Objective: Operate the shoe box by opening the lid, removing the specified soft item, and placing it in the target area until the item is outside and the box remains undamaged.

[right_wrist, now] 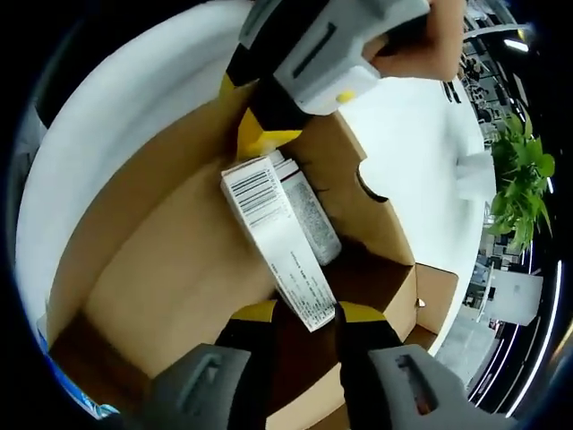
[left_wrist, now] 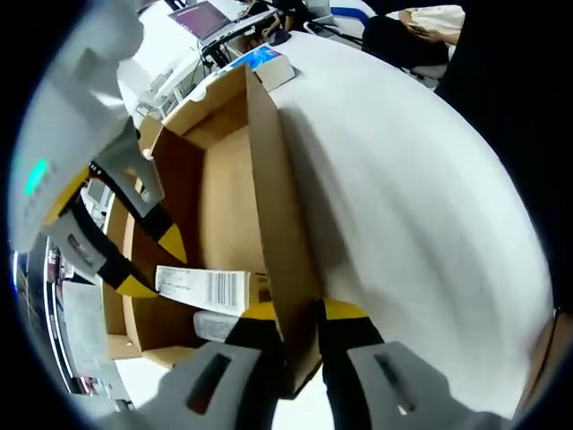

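Observation:
An open brown cardboard shoe box (left_wrist: pixel 235 184) lies on a white table (left_wrist: pixel 403 206). My left gripper (left_wrist: pixel 300 313) is shut on the box's near side wall, one jaw inside and one outside. Inside the box my right gripper (left_wrist: pixel 154 265) holds the end of a white soft packet with a barcode label (left_wrist: pixel 208 288). In the right gripper view, the packet (right_wrist: pixel 273 237) runs up from between my right gripper's (right_wrist: pixel 306 313) yellow-tipped jaws across the box floor (right_wrist: pixel 161 269). The left gripper (right_wrist: pixel 261 125) clamps the wall at the top.
The box's lid flap with a round hole (right_wrist: pixel 372 190) hangs open beyond the packet. A laptop (left_wrist: pixel 202 18) and a blue-and-white carton (left_wrist: pixel 266 61) sit at the table's far end. A person in dark clothes (left_wrist: pixel 403 40) is nearby. A green plant (right_wrist: pixel 517 179) stands off the table.

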Motion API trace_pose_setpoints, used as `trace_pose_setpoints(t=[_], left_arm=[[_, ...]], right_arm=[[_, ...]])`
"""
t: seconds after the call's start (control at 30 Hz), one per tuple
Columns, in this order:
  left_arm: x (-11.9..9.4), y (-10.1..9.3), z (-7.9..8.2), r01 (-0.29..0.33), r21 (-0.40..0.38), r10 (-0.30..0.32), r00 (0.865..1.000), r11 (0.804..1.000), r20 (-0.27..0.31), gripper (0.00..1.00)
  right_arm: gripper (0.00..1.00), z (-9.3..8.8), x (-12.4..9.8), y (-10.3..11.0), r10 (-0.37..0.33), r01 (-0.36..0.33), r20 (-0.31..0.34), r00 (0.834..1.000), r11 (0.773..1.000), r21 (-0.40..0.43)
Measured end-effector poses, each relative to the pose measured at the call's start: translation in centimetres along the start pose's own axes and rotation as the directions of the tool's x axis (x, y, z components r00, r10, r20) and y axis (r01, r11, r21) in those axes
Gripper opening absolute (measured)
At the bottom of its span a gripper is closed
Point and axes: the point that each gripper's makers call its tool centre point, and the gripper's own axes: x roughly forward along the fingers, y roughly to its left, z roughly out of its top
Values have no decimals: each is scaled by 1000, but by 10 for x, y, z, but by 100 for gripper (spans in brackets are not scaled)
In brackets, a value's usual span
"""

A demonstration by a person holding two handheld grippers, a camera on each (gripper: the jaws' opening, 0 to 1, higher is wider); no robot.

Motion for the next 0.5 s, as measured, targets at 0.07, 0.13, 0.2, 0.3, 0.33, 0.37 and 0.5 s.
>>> trace_pose_setpoints(t=[0.07,0.13,0.2,0.3,0.33,0.37,0.5], left_arm=[[0,0,0,0,-1,0,1000,1000,0,13],[0,0,-1,0,1,0,1000,1000,-5,13],[0,0,-1,3,0,-3,1000,1000,-11,13],[1,0,-1,2,-1,-2,1000,1000,-19,13],[1,0,-1,2,1,-2,1000,1000,-24,13],[1,0,-2,1,1,-1,1000,1000,-27,13],[1,0,-2,2,1,-2,1000,1000,-29,13]], right_arm=[[23,-2,-1,1,-1,1,-3,1000,1000,12],[21,-4,-2,2,0,0,-8,1000,1000,27],[21,-6,-4,5,6,-6,-15,1000,999,36],[21,-8,-5,8,6,-5,-9,1000,998,59],[21,-7,-6,9,2,-2,-4,1000,998,69],[20,-9,-6,10,2,-2,-3,1000,997,75],[19,-14,-7,14,7,-7,-7,1000,996,94]])
